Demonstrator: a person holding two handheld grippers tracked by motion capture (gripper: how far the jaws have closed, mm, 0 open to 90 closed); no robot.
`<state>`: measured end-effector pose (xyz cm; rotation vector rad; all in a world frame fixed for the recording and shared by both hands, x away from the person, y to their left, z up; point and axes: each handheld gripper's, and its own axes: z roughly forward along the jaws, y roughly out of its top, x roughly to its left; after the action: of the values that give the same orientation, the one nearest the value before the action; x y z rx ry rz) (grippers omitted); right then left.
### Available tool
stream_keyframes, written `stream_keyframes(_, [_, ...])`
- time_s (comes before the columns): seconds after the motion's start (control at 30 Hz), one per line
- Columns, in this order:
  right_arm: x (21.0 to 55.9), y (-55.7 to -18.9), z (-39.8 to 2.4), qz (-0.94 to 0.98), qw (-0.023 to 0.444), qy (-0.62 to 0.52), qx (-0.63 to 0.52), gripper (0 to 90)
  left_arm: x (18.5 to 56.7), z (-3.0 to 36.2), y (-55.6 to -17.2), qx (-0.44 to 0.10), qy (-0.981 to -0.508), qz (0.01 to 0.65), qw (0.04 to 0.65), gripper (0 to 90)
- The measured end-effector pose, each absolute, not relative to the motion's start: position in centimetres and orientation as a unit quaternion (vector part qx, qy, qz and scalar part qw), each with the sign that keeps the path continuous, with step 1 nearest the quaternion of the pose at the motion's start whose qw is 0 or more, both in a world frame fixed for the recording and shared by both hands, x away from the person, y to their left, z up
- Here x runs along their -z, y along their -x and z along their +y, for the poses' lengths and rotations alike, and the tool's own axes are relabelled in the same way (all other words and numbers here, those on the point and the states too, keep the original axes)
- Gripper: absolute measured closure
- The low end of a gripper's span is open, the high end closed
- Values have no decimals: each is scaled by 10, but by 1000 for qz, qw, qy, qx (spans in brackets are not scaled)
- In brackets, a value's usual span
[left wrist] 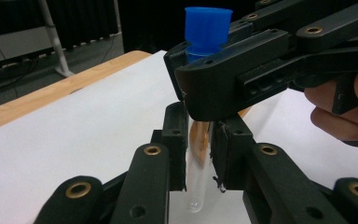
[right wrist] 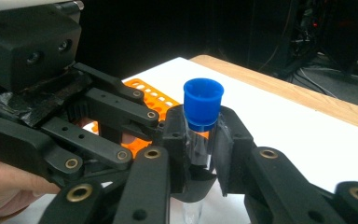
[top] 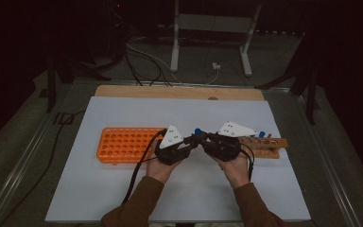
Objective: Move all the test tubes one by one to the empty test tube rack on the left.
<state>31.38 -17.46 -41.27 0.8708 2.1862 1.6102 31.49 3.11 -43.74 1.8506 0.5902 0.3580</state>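
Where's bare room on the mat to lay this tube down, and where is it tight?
Free: the white mat in front of the orange rack, and the strip behind it toward the wooden edge. Tight: the middle, where the left gripper and right gripper both clamp the blue-capped tube, and by the wooden rack.

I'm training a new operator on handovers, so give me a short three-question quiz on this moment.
1. True or false: both grippers grip the same clear tube.
2. What colour is the tube's cap? A red, B blue, C white
3. Which rack lies on the person's left side of the white mat?

Key
1. True: the left gripper clamps the tube low down and the right gripper clamps it just under the cap.
2. B
3. The orange rack; the wooden rack lies on the right.
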Motion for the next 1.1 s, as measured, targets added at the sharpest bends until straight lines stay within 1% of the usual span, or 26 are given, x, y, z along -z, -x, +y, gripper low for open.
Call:
stream_keyframes(0.1, [412,-316,-179,750,131,-305,-572,489,438,33,-315,-157,-784,252,545,775])
stream_keyframes(0.13, [412,-316,-179,750,131,-305,-572,489,438,34,-316,-159,-784,253,544,775])
stream_keyframes(0.17, [411,-314,-181,745,141,-311,-573,330,438,36,-316,-159,-783,256,544,775])
stream_keyframes(0.2, [411,-314,-183,742,145,-317,-572,266,438,38,-317,-161,-781,259,545,776])
stream_keyframes(0.23, [410,-314,-185,740,145,-321,-572,220,439,41,-318,-161,-781,262,544,776])
stream_keyframes(0.33, [410,-313,-191,735,157,-332,-570,147,440,50,-319,-166,-777,272,543,776])
stream_keyframes(0.43, [410,-313,-196,733,163,-338,-567,139,441,60,-319,-170,-775,280,540,777])
stream_keyframes(0.47, [412,-312,-199,735,169,-343,-560,97,443,67,-319,-175,-773,286,539,777])
stream_keyframes(0.53, [415,-311,-202,738,176,-350,-550,59,443,70,-319,-177,-771,290,538,777])
stream_keyframes(0.57, [415,-311,-202,738,176,-350,-550,59,444,73,-319,-178,-770,293,538,777])
stream_keyframes(0.6, [417,-310,-206,740,180,-354,-543,40,444,76,-319,-180,-769,295,538,776])
stream_keyframes(1.1, [421,-299,-225,741,204,-364,-526,37,463,105,-315,-195,-763,331,520,776])
